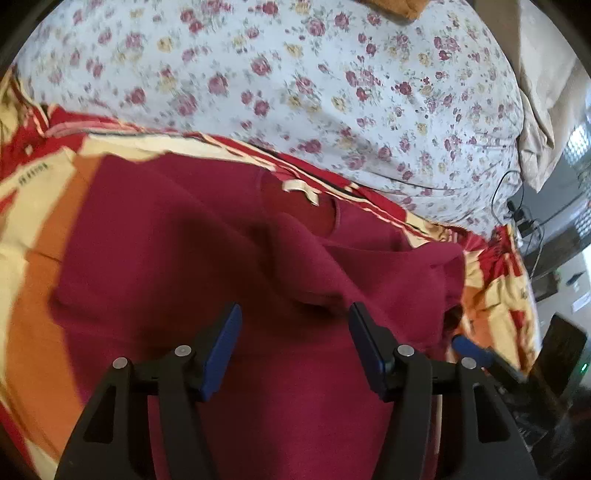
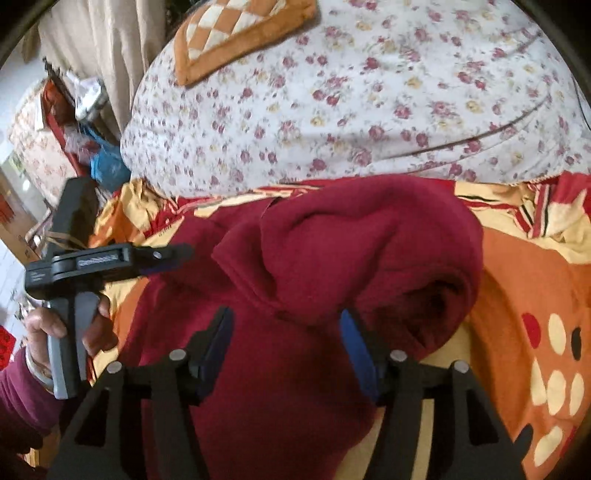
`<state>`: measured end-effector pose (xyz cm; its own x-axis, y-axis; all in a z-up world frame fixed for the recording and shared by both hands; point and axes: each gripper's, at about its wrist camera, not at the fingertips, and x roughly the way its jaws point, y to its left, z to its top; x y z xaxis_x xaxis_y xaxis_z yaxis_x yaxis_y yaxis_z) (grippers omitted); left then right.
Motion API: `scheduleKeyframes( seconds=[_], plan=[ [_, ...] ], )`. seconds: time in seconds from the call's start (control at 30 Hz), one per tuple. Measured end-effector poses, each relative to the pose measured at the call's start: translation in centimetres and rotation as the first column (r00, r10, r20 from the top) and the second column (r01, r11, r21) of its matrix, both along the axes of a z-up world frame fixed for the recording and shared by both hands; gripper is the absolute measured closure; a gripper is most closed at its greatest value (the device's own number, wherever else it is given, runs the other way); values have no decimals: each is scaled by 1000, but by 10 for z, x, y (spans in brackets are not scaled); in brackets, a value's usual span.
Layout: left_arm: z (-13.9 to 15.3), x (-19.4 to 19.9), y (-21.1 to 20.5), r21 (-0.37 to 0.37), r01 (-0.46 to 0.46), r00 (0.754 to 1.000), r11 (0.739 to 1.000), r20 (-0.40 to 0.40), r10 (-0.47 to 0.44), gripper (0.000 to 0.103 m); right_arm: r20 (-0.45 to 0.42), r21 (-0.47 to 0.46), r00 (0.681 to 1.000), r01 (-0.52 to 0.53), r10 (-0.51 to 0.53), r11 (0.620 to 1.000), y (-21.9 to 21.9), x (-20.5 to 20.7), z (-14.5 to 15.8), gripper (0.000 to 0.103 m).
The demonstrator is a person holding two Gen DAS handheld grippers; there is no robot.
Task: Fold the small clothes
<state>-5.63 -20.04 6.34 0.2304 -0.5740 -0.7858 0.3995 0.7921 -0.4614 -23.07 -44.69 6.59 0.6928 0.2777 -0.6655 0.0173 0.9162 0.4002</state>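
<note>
A dark red knit top (image 1: 192, 258) lies on a patterned orange, red and cream bedspread (image 1: 40, 266). Its neckline with a cream label (image 1: 301, 192) faces the far side, and one side is bunched into a fold (image 2: 369, 243). My left gripper (image 1: 293, 332) is open just above the top's middle, nothing between its blue pads. My right gripper (image 2: 286, 332) is open over the top, below the bunched fold. The left gripper also shows in the right wrist view (image 2: 162, 258), held in a hand at the top's left edge.
A white quilt with small pink flowers (image 1: 295, 85) rises behind the top. An orange checked cushion (image 2: 236, 33) lies on it. Beige curtains (image 2: 99, 48), cluttered furniture (image 2: 66, 122) and cables (image 1: 517, 206) stand beyond the bed's sides.
</note>
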Motion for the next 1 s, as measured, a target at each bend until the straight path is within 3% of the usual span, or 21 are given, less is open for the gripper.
scheduleKeyframes(
  seconds=[0.1, 0.2, 0.33, 0.53, 0.57, 0.6, 0.67, 0.7, 0.8, 0.9, 1.0],
  plan=[
    [2, 0, -6, -61, -32, 999, 998, -26, 31, 51, 13, 34, 1000, 23, -24, 999, -12, -2, -2, 40],
    [-4, 7, -12, -116, -89, 992, 989, -99, 78, 41, 10, 68, 999, 47, -48, 997, -24, -4, -8, 40],
    [-23, 13, -22, -118, -162, 968, 980, -213, 134, 41, 20, 108, 998, 54, -56, 993, -34, -9, -10, 40],
    [-34, 15, -32, -158, -226, 944, 961, -278, 177, 41, 46, 143, 997, 54, -61, 988, -40, -10, -8, 38],
    [-35, 17, -33, -170, -241, 940, 956, -287, 186, 43, 45, 142, 997, 56, -63, 988, -40, -10, -9, 38],
    [-35, 19, -32, -188, -251, 938, 950, -291, 190, 62, 43, 141, 997, 57, -64, 988, -41, -10, -9, 38],
    [-30, 22, -30, -208, -254, 942, 944, -273, 194, 93, 36, 135, 996, 70, -76, 988, -43, -9, -13, 38],
    [-23, 22, -26, -213, -253, 950, 944, -239, 201, 98, 32, 132, 996, 81, -86, 988, -45, -9, -14, 38],
    [12, 19, -10, -239, -232, 972, 943, -77, 220, 103, 20, 131, 991, 125, -129, 983, -54, -11, -18, 38],
    [39, 19, 16, -242, -248, 961, 938, 59, 269, 103, 7, 113, 985, 172, -174, 979, -61, -11, -20, 38],
    [33, 33, 35, -185, -296, 952, 937, 29, 306, 103, 7, 38, 981, 195, -196, 980, -60, -10, -20, 38]
  ],
)
